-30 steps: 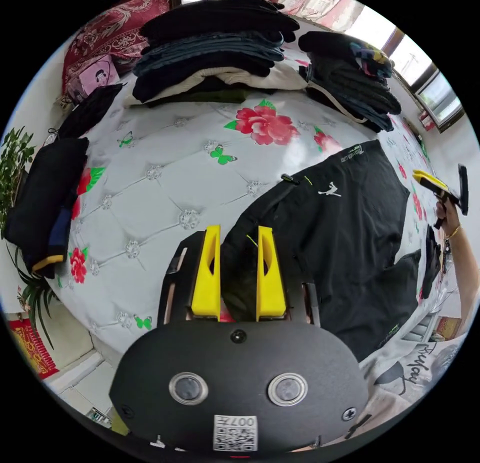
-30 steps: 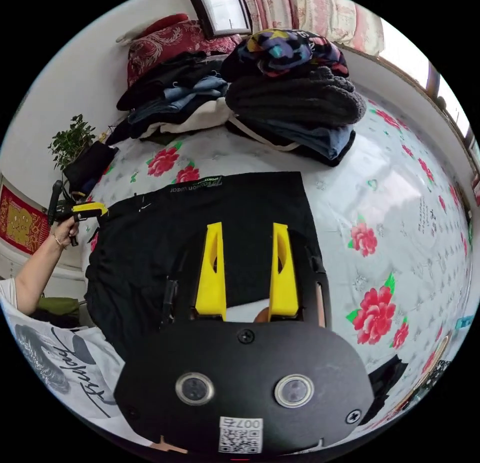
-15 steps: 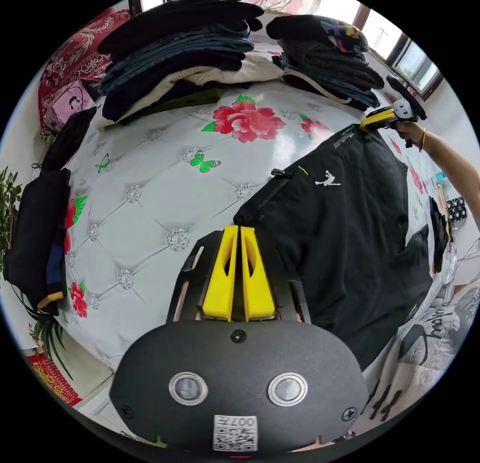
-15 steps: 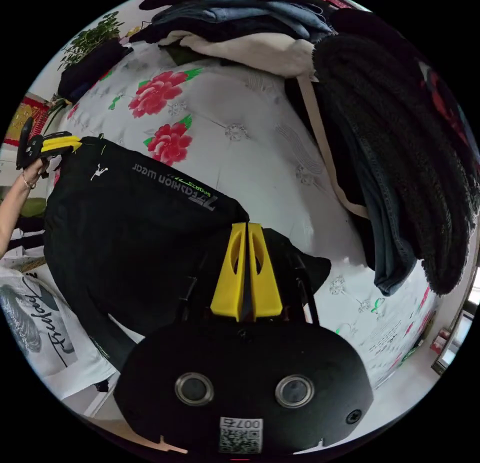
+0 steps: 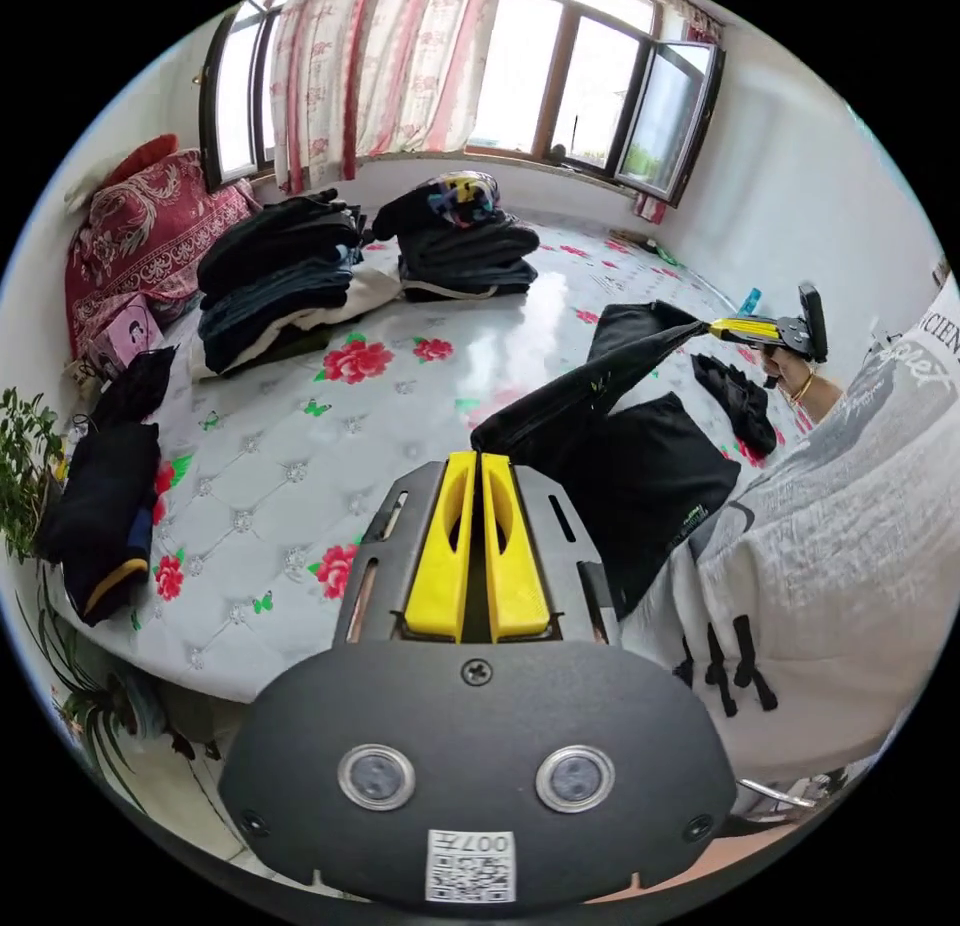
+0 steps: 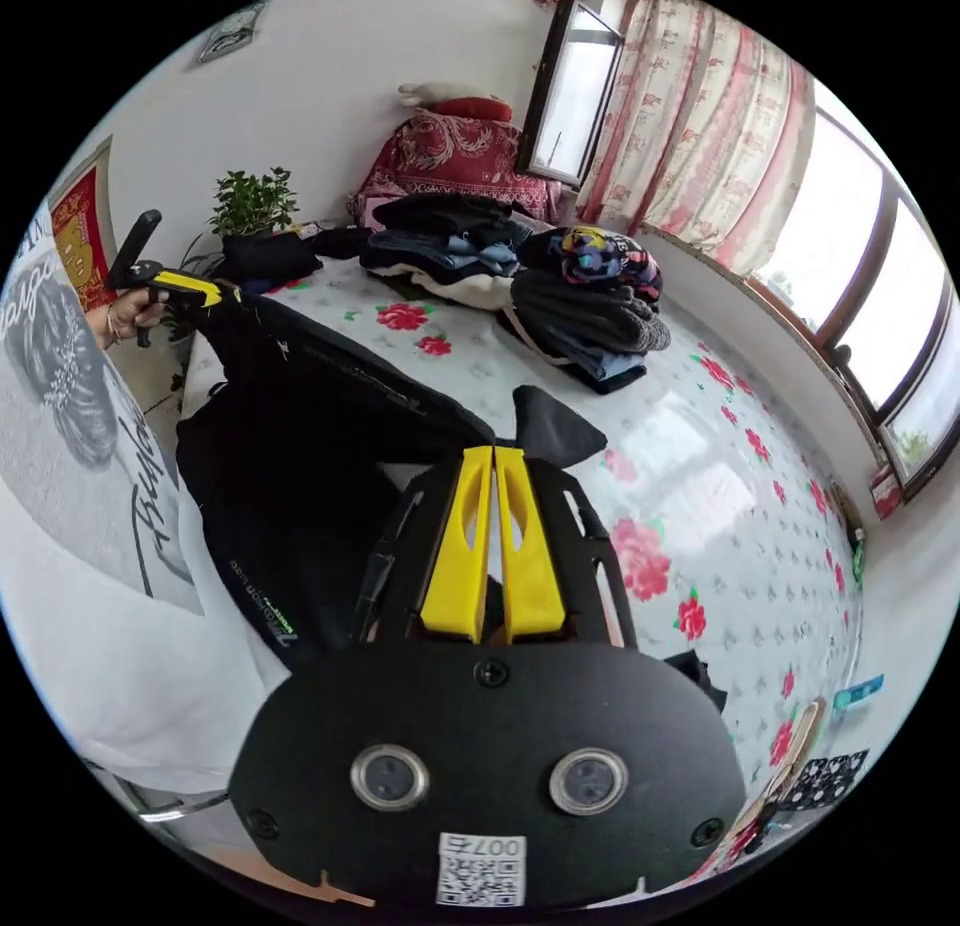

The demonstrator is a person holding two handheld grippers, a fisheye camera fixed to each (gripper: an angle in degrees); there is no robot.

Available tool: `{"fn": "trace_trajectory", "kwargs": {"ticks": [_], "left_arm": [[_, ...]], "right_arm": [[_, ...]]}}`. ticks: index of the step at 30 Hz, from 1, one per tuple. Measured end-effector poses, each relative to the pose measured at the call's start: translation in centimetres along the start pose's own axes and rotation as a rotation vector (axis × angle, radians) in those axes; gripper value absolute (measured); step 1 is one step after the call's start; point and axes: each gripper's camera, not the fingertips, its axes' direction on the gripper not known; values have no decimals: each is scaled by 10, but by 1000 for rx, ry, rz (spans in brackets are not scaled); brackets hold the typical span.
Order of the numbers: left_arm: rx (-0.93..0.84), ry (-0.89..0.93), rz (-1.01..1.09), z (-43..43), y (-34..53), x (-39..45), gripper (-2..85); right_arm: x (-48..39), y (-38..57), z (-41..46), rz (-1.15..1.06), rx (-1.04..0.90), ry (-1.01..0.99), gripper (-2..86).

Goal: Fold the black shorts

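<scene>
Black shorts [image 5: 640, 456] now airborne (formerly flat)

Bright daylight from windows [image 5: 560, 96]; glare on bedspread [image 6: 700, 486]; sharp focus; heavy fisheye edge distortion.

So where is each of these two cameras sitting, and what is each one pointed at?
Left gripper view: rides on the left gripper, facing over the bed toward the windows; the person's white shirt shows.
Right gripper view: rides on the right gripper, facing over the bed toward the red pillow; the shirt and a hand show.
Shared: the black shorts, stretched between both shut grippers, and the folded clothes stacks.
</scene>
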Motion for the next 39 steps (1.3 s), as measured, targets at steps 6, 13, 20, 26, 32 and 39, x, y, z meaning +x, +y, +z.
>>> {"fn": "trace_trajectory", "kwargs": {"ticks": [6, 13, 20, 26, 32, 39], "left_arm": [[-347, -94, 49, 82, 74, 53, -9], [-281, -95, 0, 59, 87, 50, -9], [-270, -130, 39, 38, 101, 64, -8], [-369, -177, 23, 33, 119, 70, 0], [-224, -231, -222, -19, 126, 62, 0], [-78, 34, -357, -1, 78, 58, 51]], "right_arm": [[-34, 130, 34, 213, -298, -166, 1], [29, 163, -2, 347, -244, -250, 23], [130, 209, -40, 683, -59, -369, 47], [171, 206, -50, 654, -107, -356, 64], [241, 289, -79, 1035, -28, -417, 84], [291, 351, -67, 1362, 50, -567, 109]]}}
